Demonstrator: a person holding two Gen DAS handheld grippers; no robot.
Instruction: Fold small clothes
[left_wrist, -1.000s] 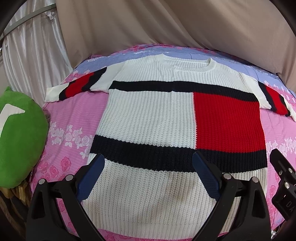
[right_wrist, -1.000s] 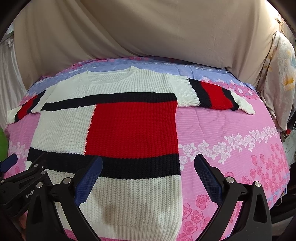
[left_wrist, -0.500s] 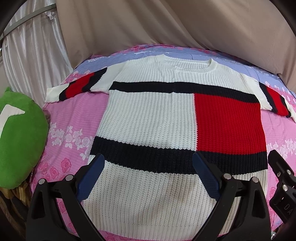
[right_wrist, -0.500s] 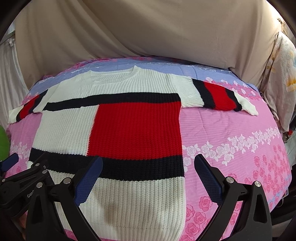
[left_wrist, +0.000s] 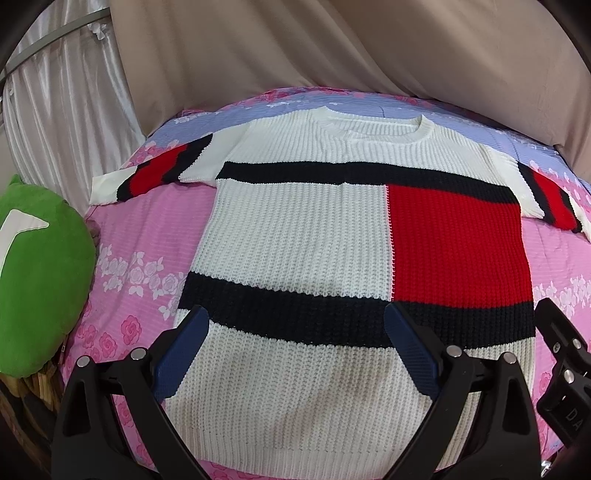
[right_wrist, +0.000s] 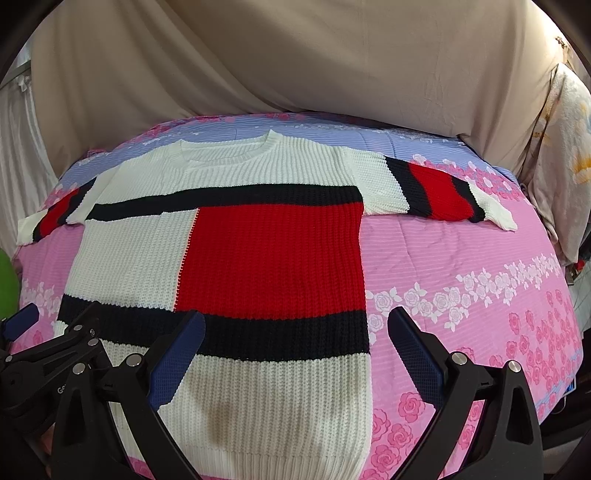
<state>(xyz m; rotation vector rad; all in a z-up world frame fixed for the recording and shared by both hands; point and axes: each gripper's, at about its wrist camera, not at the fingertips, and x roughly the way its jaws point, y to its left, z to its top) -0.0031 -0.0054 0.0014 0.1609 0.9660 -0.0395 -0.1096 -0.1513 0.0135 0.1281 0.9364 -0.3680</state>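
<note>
Both cameras have edged slightly back from the sweater, flat on the pink bed. Left gripper jaws spread wide, empty; right gripper likewise. At three o'clock, "DA" is legible on the right tool.

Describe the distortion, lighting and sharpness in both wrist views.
Left wrist view: fisheye bows the bed into a dome, corners vignetted black, light soft and even, the sweater knit sharp. Right wrist view: same barrel bulge, a faint grey shadow on the sweater's white hem band, no glare or blur.
</note>
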